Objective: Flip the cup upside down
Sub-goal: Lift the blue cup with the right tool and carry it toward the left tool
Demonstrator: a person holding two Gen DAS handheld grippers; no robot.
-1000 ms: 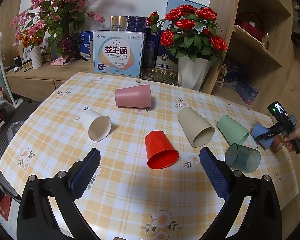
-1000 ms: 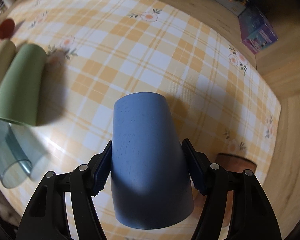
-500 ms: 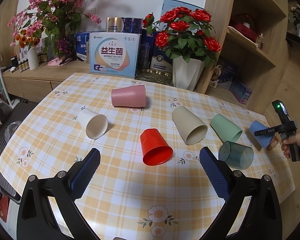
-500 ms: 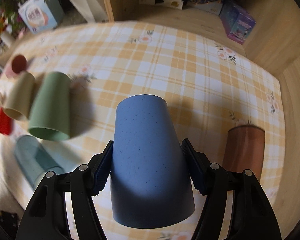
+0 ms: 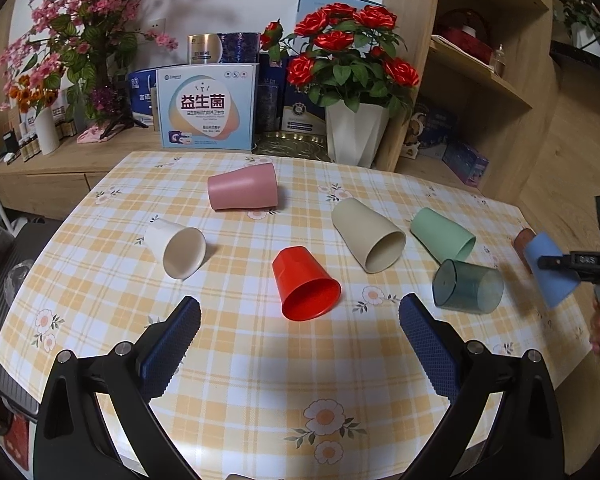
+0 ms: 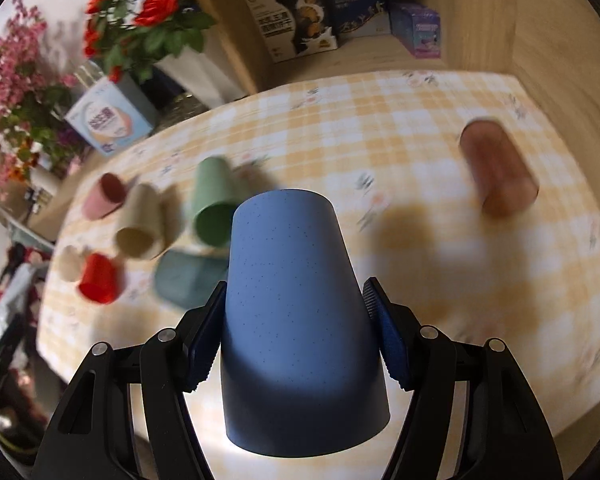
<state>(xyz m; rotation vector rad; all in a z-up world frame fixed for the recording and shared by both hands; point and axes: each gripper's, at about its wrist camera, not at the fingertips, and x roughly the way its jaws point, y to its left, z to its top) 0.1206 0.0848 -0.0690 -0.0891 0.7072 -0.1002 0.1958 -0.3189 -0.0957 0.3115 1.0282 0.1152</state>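
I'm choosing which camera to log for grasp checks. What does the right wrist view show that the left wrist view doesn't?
Only the right wrist view shows both pads pressed against the blue cup, closed end pointing away.

Only the left wrist view shows the open, empty left gripper and the right gripper from outside, holding that cup off the table.

Both show the red cup, green cup and brown cup.
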